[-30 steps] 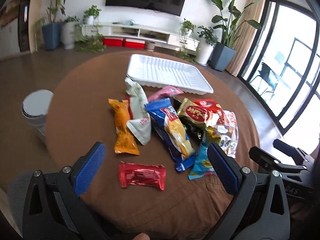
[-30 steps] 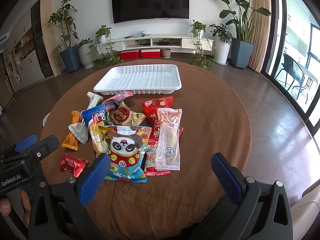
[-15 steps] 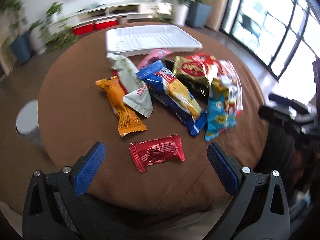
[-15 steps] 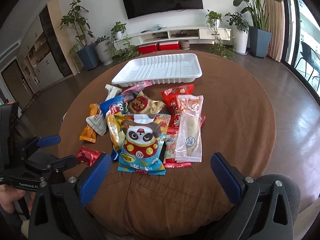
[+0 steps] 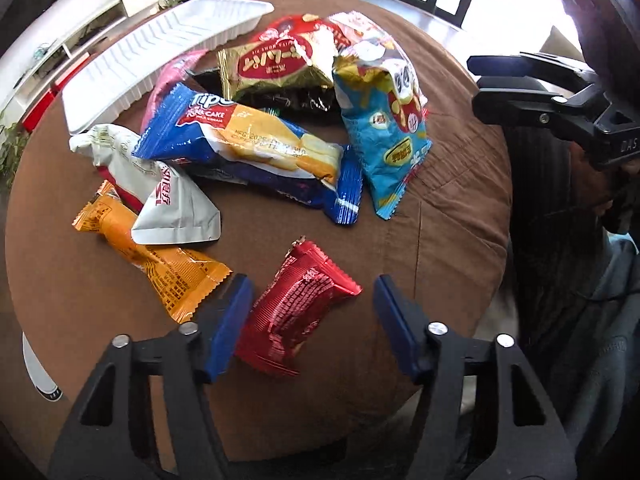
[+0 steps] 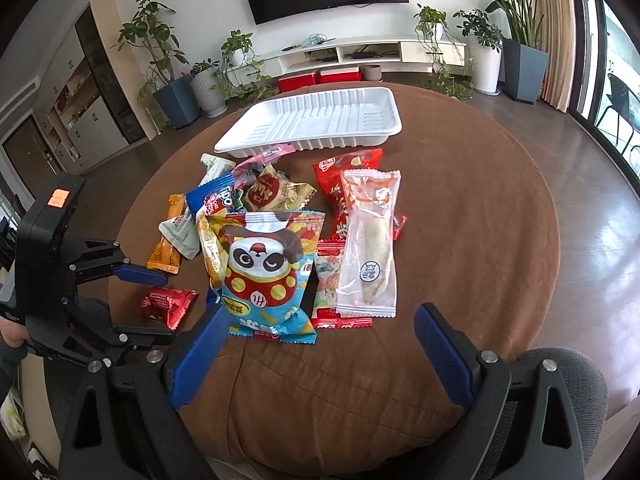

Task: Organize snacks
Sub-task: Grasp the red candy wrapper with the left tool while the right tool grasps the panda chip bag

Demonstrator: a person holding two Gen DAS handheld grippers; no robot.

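Red snack packet lies between the spread left claw pads, long axis tilted away rightward; right claw, also spread, sits farther off.

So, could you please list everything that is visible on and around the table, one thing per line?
white tray: 1, white, far side of the table, nothing in it
red wrapper: 1, red foil, near edge, between the left gripper's fingers
orange packet: 1, orange, left of the pile
silver pouch: 1, silver-white, overlapping the orange packet
blue cake pack: 1, blue and yellow, pile centre
panda bag: 1, light blue, front of the pile
clear packet: 1, transparent, right of the pile
table: 1, brown cloth
left gripper: 1, black, blue pads, open
right gripper: 1, open, holding nothing
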